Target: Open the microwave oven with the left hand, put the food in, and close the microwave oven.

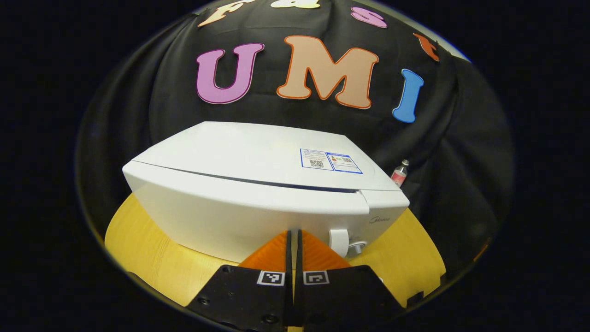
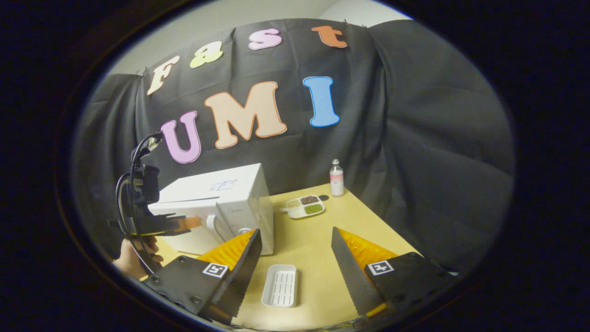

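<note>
The white microwave (image 1: 258, 184) stands on the yellow table with its door closed; its white handle (image 1: 339, 242) sits low on the front right. My left gripper (image 1: 293, 234) is shut with nothing between its fingers, its tips close to the door just left of the handle. In the right gripper view the microwave (image 2: 230, 203) is at the left, with the left gripper (image 2: 186, 223) and the hand (image 2: 131, 260) holding it in front of the door. A compartment plate of food (image 2: 305, 206) lies behind on the table. My right gripper (image 2: 295, 233) hangs open above the table.
A small white slotted tray (image 2: 280, 286) lies on the table (image 2: 313, 244) below my right gripper. A small bottle (image 2: 336, 177) stands by the black cloth wall behind the food plate; the bottle (image 1: 399, 173) also appears right of the microwave.
</note>
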`<state>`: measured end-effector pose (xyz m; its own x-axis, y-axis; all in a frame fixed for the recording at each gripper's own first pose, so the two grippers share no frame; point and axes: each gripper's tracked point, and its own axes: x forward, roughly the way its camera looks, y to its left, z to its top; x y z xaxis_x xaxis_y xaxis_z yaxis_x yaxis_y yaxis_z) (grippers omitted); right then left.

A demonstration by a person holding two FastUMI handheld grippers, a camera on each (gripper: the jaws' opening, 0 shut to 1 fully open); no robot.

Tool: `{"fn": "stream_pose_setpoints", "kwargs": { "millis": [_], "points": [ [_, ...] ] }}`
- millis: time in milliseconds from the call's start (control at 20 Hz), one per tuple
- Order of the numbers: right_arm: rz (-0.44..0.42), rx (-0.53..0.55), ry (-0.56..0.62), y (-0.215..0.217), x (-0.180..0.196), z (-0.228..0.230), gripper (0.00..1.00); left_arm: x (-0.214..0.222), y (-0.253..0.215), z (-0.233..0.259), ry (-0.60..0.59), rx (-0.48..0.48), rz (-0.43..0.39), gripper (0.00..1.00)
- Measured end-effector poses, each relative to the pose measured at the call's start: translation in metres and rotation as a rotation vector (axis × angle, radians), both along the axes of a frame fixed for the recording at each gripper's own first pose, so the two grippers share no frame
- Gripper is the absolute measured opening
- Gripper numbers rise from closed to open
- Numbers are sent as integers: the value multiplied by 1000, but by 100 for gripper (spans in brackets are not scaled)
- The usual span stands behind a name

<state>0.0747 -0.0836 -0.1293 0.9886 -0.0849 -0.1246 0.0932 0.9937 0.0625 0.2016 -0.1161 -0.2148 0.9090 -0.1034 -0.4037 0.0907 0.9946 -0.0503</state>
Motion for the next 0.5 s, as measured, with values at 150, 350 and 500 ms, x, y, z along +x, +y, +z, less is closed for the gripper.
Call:
{"fn": "stream_pose_setpoints", "kwargs": {
  "millis": [150, 350, 500],
  "points": [
    [37, -13, 13, 11, 3, -2, 94, 4, 0, 3, -14, -4, 17, 0],
    [100, -28, 48, 31, 1, -9, 89, 8, -7, 4, 5, -11, 30, 1],
    [119, -19, 61, 40, 0, -13, 89, 5, -13, 11, -12, -9, -17, 0]
  ]
}}
